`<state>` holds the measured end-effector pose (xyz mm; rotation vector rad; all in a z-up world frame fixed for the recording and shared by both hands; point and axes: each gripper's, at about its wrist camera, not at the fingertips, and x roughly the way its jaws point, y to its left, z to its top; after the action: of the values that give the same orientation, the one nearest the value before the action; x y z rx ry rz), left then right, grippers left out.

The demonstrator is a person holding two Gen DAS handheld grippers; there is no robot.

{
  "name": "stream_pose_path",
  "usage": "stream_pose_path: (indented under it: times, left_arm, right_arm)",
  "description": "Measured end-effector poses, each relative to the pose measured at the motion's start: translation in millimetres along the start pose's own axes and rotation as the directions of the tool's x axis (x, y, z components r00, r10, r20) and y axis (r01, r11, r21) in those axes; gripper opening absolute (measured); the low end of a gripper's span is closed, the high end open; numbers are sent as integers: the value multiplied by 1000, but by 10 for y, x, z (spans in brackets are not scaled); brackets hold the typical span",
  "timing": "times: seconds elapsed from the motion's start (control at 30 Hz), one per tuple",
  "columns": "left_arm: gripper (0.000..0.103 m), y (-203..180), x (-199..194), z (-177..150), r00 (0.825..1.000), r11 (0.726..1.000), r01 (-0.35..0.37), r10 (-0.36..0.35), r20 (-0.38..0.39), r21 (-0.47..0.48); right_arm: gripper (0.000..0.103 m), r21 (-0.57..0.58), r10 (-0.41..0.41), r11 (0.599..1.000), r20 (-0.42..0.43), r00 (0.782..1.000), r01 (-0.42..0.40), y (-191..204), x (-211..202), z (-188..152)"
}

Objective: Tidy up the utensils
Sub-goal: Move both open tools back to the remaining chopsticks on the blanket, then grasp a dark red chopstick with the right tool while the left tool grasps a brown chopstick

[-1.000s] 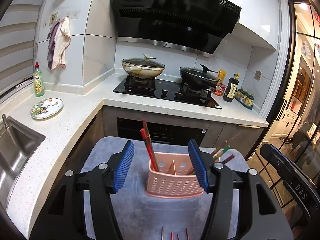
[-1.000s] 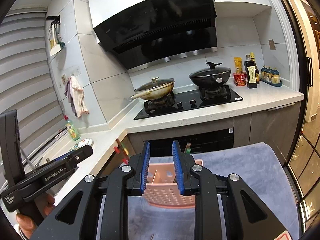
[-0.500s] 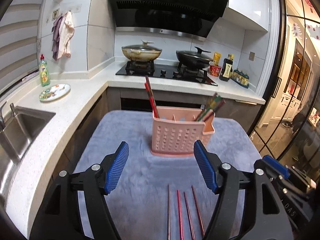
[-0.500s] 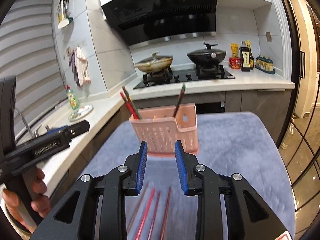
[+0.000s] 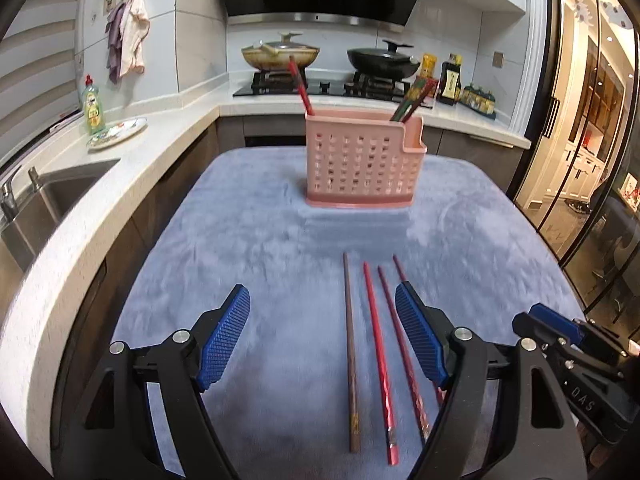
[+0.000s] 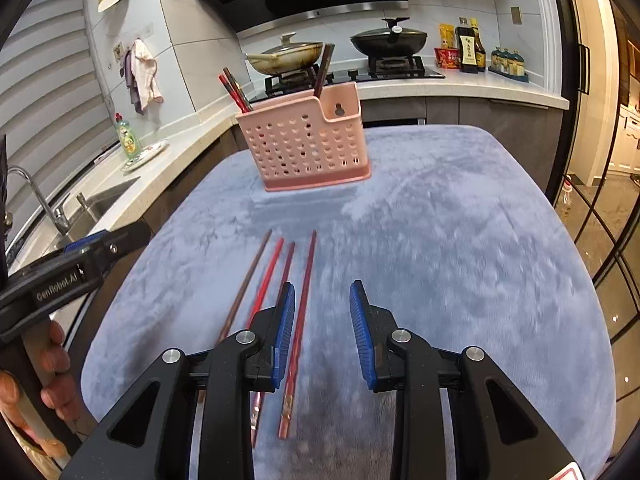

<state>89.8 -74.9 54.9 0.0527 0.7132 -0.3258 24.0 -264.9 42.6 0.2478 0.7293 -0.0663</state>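
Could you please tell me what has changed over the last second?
Both grippers, left and right, drew back from the pink holder, empty, the right one opening wider. The four loose chopsticks came into view. Holder and its chopsticks stayed put.

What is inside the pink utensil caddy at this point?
Chopsticks stand in the pink caddy: red and dark ones at its left end, and a darker bunch at the right end. Their lower halves and the caddy's floor are hidden by its perforated wall.

Both wrist views face pink caddy (image 5: 362,162) (image 6: 304,148); share chopsticks.
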Motion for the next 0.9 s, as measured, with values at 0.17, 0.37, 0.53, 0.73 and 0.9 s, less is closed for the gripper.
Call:
stream_pose_path:
  times: [0.17, 0.37, 0.53, 0.73, 0.9]
  left_arm:
    - [72, 10, 46, -292, 999, 1000, -5, 4, -54, -20]
    - [71, -4, 91, -573, 995, 1000, -19, 17, -98, -16]
    - [71, -9, 126, -689, 992, 1000, -28, 27, -121, -9]
    - [71, 15, 192, -821, 987, 999, -29, 25, -161, -19]
    - [71, 4, 221, -900, 984, 1000, -29, 26, -178, -12]
  right_arm:
    - [28, -12, -4, 1000, -37, 999, 3, 73, 61, -269]
    - [28, -38, -4, 999, -84, 996, 1, 187, 148, -549]
    - [28, -44, 5, 999, -114, 993, -10, 227, 205, -690]
    - [28, -45, 13, 999, -136, 991, -19, 246, 272, -762]
    - [26, -43, 18, 999, -155, 988, -25, 266, 351, -806]
